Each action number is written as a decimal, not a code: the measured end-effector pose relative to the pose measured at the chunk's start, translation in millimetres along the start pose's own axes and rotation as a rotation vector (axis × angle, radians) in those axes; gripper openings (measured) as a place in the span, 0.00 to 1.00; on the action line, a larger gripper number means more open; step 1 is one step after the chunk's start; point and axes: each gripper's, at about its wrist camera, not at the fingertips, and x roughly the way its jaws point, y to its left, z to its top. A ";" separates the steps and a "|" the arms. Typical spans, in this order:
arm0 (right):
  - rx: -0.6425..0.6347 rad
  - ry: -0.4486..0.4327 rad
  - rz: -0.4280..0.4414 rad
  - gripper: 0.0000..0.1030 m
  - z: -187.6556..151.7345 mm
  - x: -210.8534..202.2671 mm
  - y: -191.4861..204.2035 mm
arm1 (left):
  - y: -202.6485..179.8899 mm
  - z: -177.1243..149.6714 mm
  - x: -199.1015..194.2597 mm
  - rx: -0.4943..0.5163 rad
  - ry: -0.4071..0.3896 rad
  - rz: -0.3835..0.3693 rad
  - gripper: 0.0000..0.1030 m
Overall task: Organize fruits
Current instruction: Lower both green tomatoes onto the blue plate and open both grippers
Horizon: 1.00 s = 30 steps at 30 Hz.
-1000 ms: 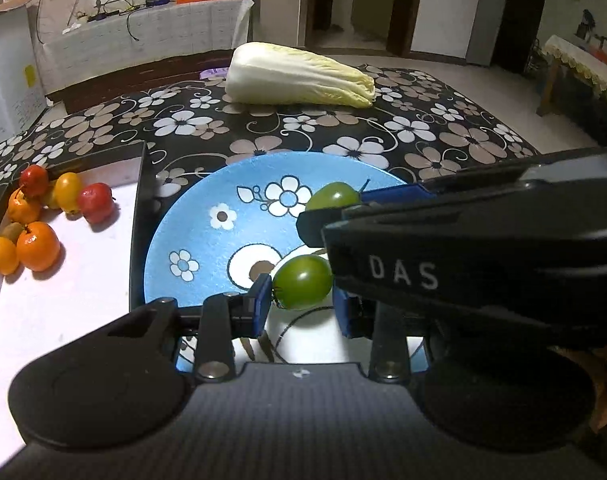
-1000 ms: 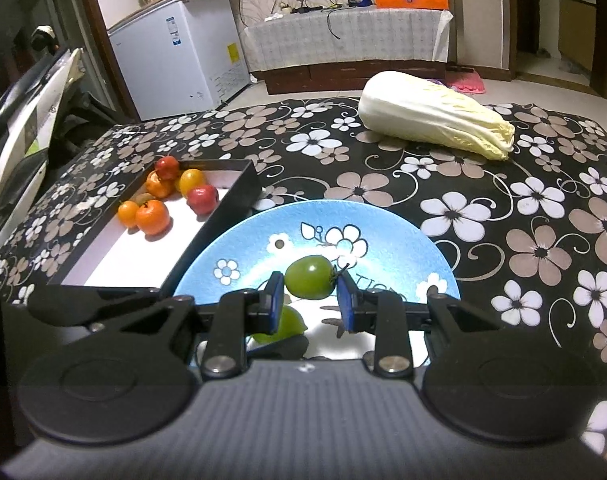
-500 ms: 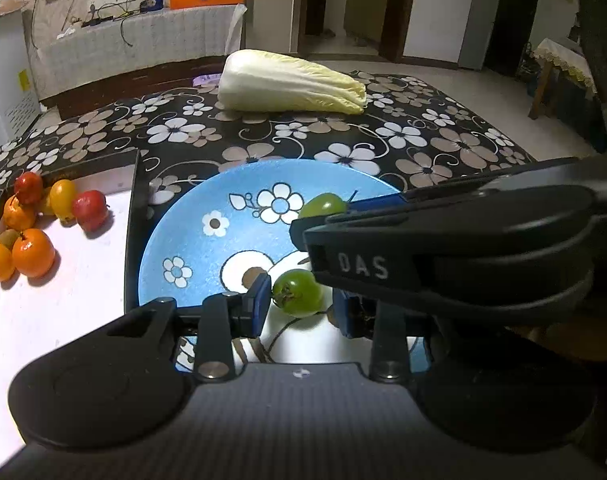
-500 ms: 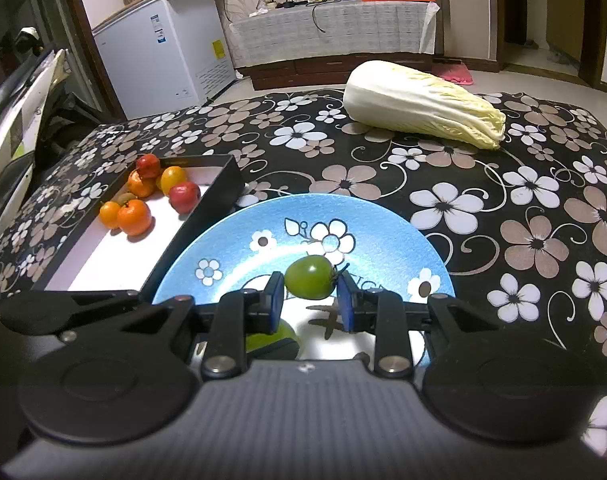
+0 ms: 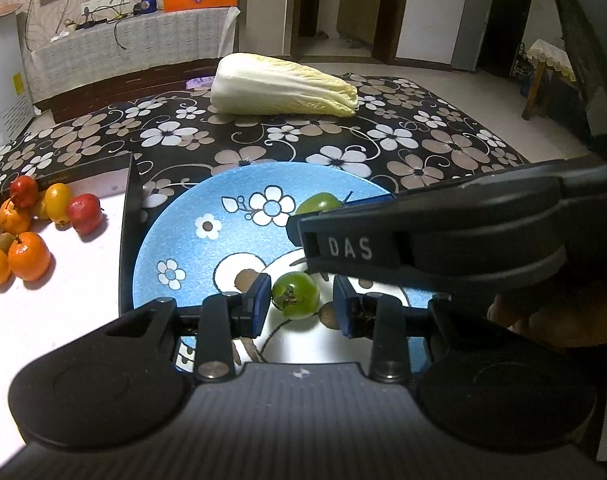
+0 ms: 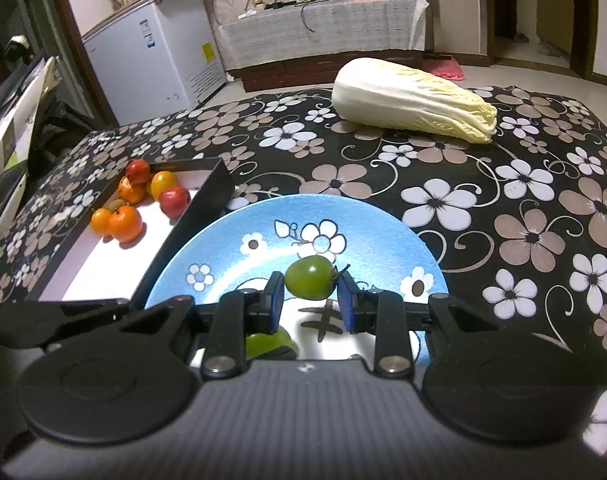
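Observation:
Two green tomatoes are over the blue flowered plate (image 5: 191, 248). One green tomato (image 5: 295, 294) lies on the plate between the pads of my left gripper (image 5: 299, 308), which stands open: the fruit is against the left pad, with a gap at the right pad. My right gripper (image 6: 309, 300) is shut on the other green tomato (image 6: 309, 282) at its fingertips, low over the plate (image 6: 383, 232). In the left wrist view the right gripper (image 5: 323, 220) crosses from the right, its tomato (image 5: 319, 204) peeking out behind it.
A black tray with a white floor (image 5: 63, 320) lies left of the plate and holds several red, orange and yellow fruits (image 5: 29, 256). A napa cabbage (image 6: 407, 100) lies at the far side of the flowered tablecloth. A hand (image 5: 543, 320) holds the right gripper.
The tomato between the left pads has turned and now sits lower and looser, with a gap at the right pad. The right gripper has shifted slightly, still holding its tomato.

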 end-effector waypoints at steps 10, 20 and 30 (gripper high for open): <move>0.007 -0.015 0.008 0.33 2.7 -2.6 1.7 | 2.8 1.0 -6.7 -0.001 -0.022 0.003 0.50; 0.008 -0.067 0.009 0.44 7.0 -8.2 5.6 | 6.8 2.2 -12.9 -0.011 -0.043 -0.003 0.54; 0.003 -0.111 0.040 0.44 12.7 -12.3 16.0 | 16.6 3.3 -23.1 -0.040 -0.075 0.012 0.58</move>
